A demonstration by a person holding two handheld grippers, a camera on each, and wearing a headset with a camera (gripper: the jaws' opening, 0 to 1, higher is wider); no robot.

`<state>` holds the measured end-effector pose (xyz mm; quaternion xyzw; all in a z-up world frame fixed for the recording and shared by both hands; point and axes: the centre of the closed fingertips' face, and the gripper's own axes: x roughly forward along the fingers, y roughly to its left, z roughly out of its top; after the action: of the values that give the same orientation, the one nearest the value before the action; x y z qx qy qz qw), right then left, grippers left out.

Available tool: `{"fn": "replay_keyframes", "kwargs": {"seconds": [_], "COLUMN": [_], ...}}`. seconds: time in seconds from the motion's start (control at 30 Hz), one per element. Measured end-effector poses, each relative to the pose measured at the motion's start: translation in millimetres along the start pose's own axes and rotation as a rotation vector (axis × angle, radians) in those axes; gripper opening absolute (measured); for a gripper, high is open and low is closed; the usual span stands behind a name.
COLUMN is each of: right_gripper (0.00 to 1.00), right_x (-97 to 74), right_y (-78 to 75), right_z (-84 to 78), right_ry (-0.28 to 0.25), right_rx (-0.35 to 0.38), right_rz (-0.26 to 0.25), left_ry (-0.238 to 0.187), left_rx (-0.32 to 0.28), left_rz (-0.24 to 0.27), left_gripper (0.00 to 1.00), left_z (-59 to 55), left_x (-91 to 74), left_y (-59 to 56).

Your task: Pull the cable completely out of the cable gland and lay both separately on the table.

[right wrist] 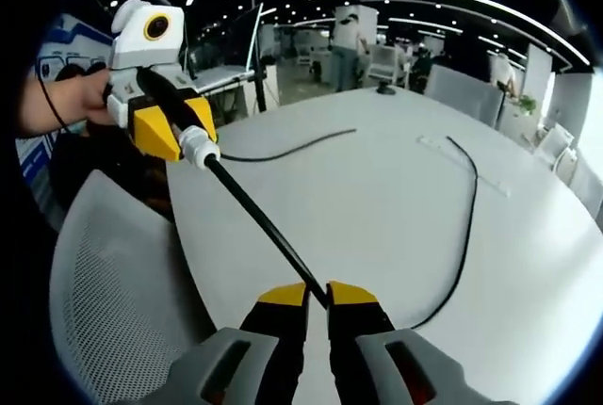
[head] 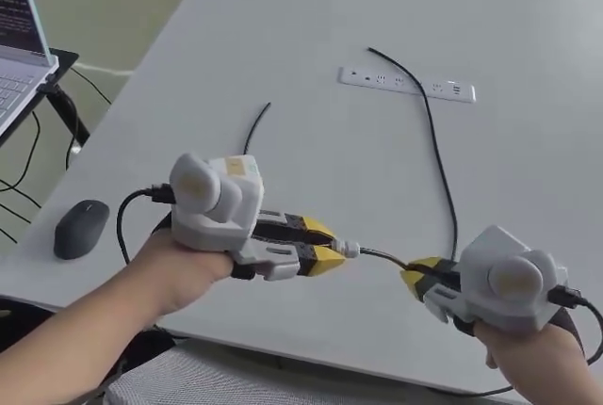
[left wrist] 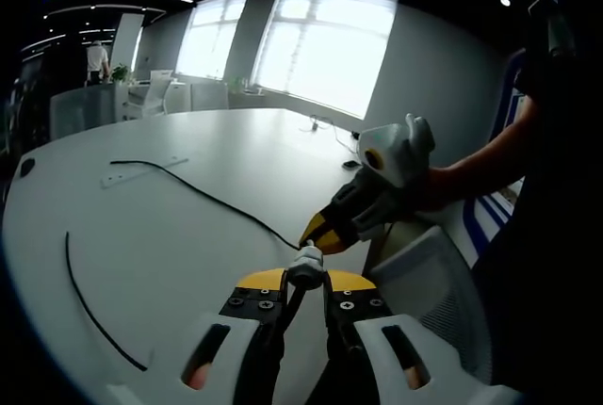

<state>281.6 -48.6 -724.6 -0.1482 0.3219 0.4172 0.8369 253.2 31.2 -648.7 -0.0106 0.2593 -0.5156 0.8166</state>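
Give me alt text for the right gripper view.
Yellow-tipped right tongs clamp a thin black cable, which runs straight to a small white plastic cable gland held in the left tongs, above a white table.

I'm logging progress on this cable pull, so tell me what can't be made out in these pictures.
- Head view and left gripper view: how much cable sits inside the cable gland. The left gripper is clamped over the gland's body.
- Head view: the cable's stretch at the right gripper is hidden by that gripper's housing.
- Head view: the laptop is cut off by the left edge.
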Motion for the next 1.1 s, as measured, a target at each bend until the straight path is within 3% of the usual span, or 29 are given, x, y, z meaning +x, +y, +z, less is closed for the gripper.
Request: {"fn": "replay_keyframes", "kwargs": {"seconds": [0.07, 0.13, 0.23, 0.33, 0.53, 0.67, 0.87, 1.1], "right_gripper": [0.04, 0.07, 0.14, 0.13, 0.12, 0.11, 0.08, 0.02], "right_x": [-3.7, -9.5, -18.4, -22.5, -21.8, -16.4, -15.0, -16.4], "right_y": [-1.6, -3.8, 9.1, 18.9, 38.1, 49.0, 58.6, 59.1], "right_z": [1.2, 5.5, 20.0, 29.2, 59.0, 64.9, 67.8, 67.1], "right_ry": [0.002, 0.002, -0.017, -0.017, -0.068, -0.069, -0.072, -0.082], "right_rx": [-0.031, -0.113, -0.211, -0.285, -0.393, -0.474, -0.545, -0.541], "right_rz": [-0.011, -0.032, -0.018, -0.017, -0.027, -0.014, -0.014, -0.013], "left_ry": [-0.006, -0.012, -0.012, -0.004, -0.002, -0.005, 0.0, 0.006], "left_rx": [-0.006, -0.015, -0.019, -0.017, -0.023, -0.021, -0.02, -0.011], "left_rz": [0.001, 0.004, 0.015, 0.018, 0.016, 0.014, 0.01, 0.01], "left_gripper": [0.15, 0.15, 0.15, 0.15, 0.15, 0.15, 0.15, 0.15], "left_z": [0.3, 0.9, 0.1, -1.8, -1.8, -0.3, -1.4, -4.8], "left_x": [-0.9, -2.3, -3.3, -3.6, -2.5, -0.9, 0.5, -0.1], "left_y": [0.7, 1.7, 3.6, 4.0, 2.4, 1.2, -0.6, -3.8]}}
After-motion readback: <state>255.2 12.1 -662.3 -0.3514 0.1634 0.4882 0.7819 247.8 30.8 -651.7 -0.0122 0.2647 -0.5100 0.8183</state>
